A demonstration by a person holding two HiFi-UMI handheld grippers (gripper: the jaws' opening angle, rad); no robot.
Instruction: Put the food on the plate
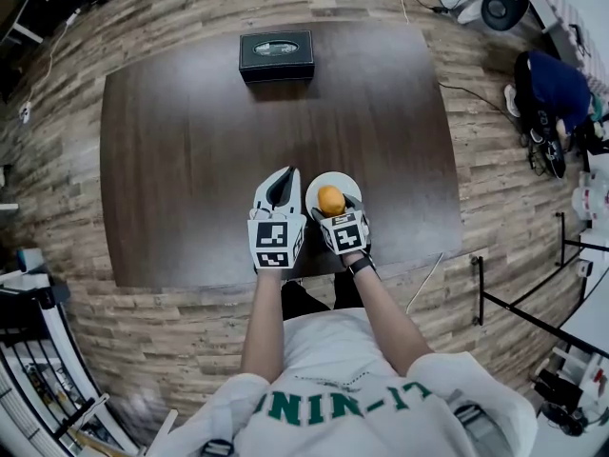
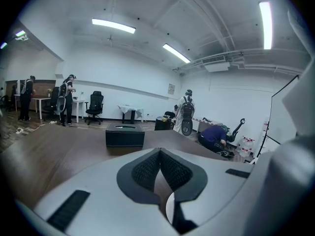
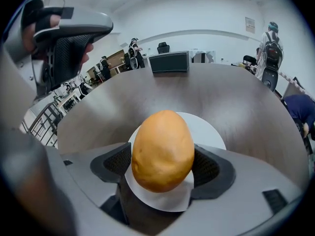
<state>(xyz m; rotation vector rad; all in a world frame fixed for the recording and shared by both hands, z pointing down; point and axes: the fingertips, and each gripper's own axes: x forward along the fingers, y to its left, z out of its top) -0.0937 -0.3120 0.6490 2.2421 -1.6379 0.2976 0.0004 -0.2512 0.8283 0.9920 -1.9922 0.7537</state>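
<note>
My right gripper (image 3: 162, 167) had its fingers clamped on the potato (image 3: 162, 149), right over the white plate (image 3: 210, 132) near the table's (image 1: 190, 160) front edge. My left gripper (image 2: 160, 152) sat just beside it, fingers together and empty.

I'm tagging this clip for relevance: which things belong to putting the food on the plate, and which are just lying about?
Belongs to the job: the orange-brown food, held by the right gripper between its jaws; the white plate beneath it.
Lying about: the black box at the far edge of the table; the left gripper, jaws together on nothing.
</note>
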